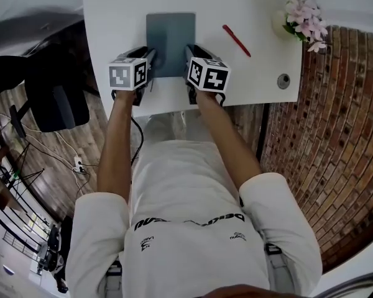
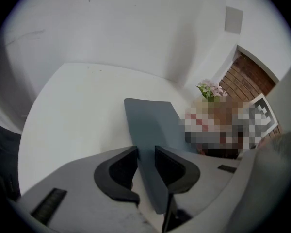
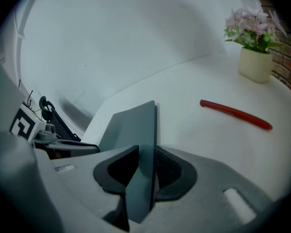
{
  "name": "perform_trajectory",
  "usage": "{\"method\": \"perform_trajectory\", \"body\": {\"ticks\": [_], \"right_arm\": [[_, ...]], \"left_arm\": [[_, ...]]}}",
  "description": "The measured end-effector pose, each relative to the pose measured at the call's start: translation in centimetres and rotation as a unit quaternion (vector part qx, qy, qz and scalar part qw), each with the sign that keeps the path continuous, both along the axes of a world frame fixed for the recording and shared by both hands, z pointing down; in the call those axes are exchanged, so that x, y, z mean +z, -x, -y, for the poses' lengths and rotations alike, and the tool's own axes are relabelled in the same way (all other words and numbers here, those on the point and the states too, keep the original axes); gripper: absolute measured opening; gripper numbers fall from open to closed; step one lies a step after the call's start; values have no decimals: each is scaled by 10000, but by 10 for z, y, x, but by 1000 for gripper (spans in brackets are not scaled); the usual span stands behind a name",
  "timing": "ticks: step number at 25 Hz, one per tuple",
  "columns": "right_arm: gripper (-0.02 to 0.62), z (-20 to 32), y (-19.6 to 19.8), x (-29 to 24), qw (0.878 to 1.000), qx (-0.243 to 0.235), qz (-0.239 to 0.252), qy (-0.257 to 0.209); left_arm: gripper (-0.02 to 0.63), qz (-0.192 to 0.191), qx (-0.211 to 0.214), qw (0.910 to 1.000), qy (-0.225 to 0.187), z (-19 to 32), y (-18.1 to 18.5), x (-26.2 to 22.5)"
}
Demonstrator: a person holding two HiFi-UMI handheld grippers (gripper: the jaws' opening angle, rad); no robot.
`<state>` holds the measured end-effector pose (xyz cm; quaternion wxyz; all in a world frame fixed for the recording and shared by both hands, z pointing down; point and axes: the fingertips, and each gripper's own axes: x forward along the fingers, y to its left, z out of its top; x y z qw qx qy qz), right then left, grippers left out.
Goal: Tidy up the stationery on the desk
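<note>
I am gripping a grey notebook (image 1: 170, 39) at the desk's (image 1: 112, 23) near edge.
My left tongs (image 2: 146, 163) and right tongs (image 3: 145, 165) are each clenching a near corner; a red pen (image 1: 236, 40) is lying to its right.

The white desk (image 1: 112, 17) carries a grey notebook (image 1: 170, 42) at its near middle, a red pen (image 1: 236, 40) to its right, a potted flower (image 1: 301, 17) at the far right corner, and a round grommet (image 1: 283, 81) near the front right corner
</note>
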<state>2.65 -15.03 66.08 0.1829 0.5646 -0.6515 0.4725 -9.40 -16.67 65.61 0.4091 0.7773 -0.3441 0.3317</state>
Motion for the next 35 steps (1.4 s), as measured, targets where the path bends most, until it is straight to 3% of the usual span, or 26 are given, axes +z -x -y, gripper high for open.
{"method": "perform_trajectory", "body": {"ticks": [6, 18, 29, 35], "right_arm": [[91, -14, -10, -2, 9993, -324, -201, -65], [92, -35, -22, -3, 9989, -402, -253, -25], [92, -41, -21, -4, 9987, -443, -249, 33], [89, -50, -26, -3, 9991, -371, -186, 9]], "left_arm": [[110, -165, -263, 9995, 85, -24, -10, -1], [109, -276, -698, 9972, -1, -45, -16, -4], [109, -506, -807, 9955, -1, -48, -21, -3], [110, -445, -685, 9967, -17, -53, -28, -3]]}}
